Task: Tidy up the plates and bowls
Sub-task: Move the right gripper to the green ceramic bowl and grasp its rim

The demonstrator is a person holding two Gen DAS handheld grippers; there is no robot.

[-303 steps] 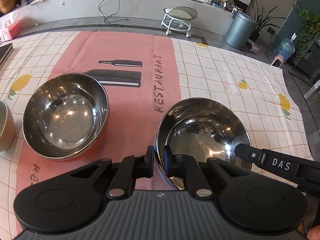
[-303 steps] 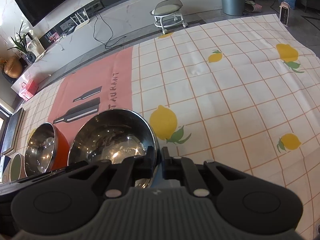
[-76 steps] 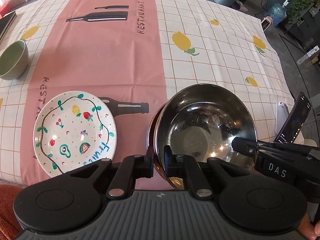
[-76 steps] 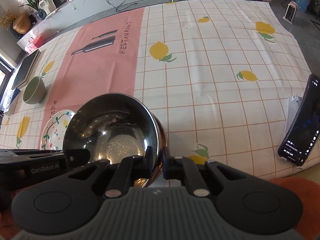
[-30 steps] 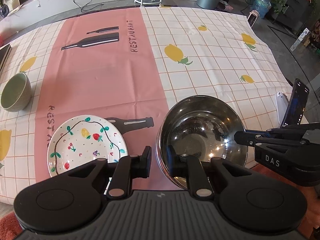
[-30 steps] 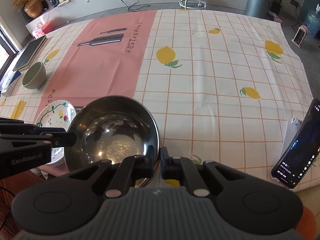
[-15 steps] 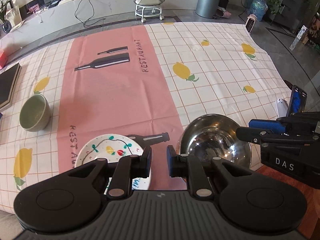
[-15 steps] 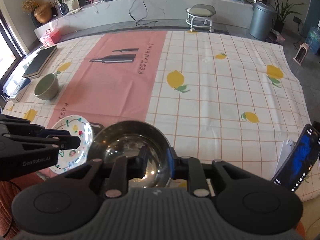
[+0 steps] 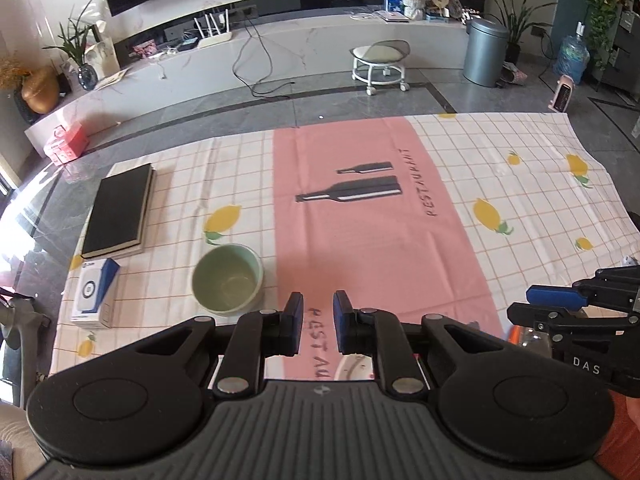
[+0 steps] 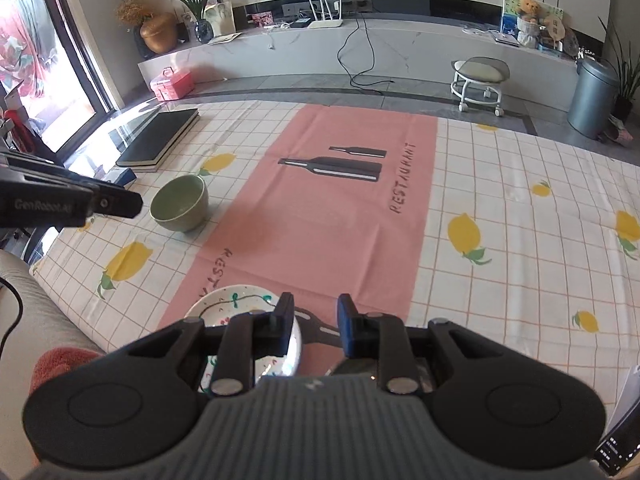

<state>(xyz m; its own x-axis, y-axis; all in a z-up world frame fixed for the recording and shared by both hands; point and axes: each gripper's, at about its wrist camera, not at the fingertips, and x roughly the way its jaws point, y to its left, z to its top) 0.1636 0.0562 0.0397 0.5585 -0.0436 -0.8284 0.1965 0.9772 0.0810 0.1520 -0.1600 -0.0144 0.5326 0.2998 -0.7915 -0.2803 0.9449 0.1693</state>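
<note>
Over your lemon-print checked tablecloth (image 9: 500, 184), both grippers, left (image 9: 316, 322) and right (image 10: 312, 326), hang slightly spread, empty; pale green ceramic bowl (image 9: 227, 279) sits ahead.

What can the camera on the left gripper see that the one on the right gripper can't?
Only the left view shows the white and blue box beside the book. Only the right view shows the painted plate clearly, near the table's front edge, and a pink case on the floor. Both show the green bowl, the black book and the lemon tablecloth.
</note>
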